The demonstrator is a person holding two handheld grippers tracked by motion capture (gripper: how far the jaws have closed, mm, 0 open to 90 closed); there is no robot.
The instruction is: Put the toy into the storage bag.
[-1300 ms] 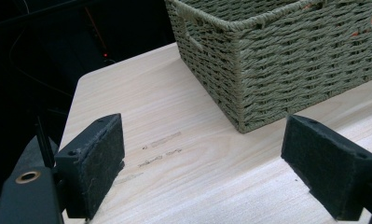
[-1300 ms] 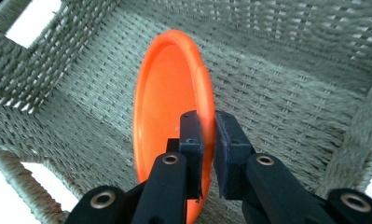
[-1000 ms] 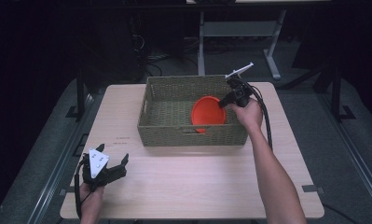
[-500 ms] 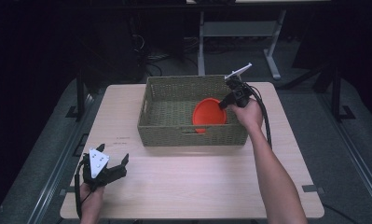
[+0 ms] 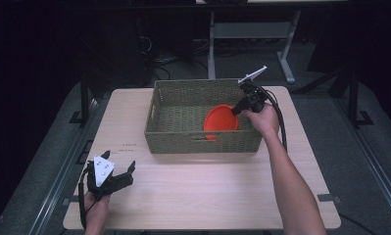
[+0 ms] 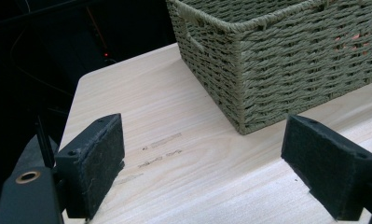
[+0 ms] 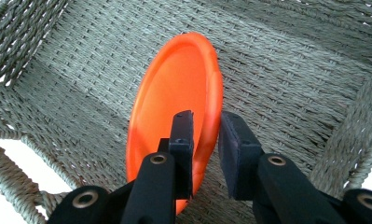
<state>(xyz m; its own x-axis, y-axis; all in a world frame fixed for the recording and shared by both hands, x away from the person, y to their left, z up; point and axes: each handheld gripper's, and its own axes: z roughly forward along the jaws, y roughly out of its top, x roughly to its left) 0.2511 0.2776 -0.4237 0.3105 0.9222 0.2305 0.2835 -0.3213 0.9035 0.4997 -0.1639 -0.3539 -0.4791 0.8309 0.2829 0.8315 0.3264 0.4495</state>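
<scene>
An orange plate (image 5: 220, 122) stands on edge inside the woven green basket (image 5: 203, 142), near its right end. My right gripper (image 5: 234, 111) reaches in over the basket's right wall and is shut on the plate's rim. In the right gripper view the orange plate (image 7: 174, 88) is tilted over the basket's floor (image 7: 291, 70), with one jaw of the right gripper (image 7: 206, 140) on each side of the rim. My left gripper (image 5: 118, 161) rests open on the table's front left corner. In its own view the left gripper (image 6: 202, 163) holds nothing, with its jaws wide apart.
The basket (image 6: 286, 60) sits at the back middle of the light wooden table (image 5: 207, 196). Its near left corner lies just beyond the left gripper's jaws. Bare tabletop stretches along the front. Dark floor and a metal stand (image 5: 247, 34) lie behind the table.
The right gripper and the plate have shifted only slightly, a little lower in the basket. The left gripper has stayed where it was.
</scene>
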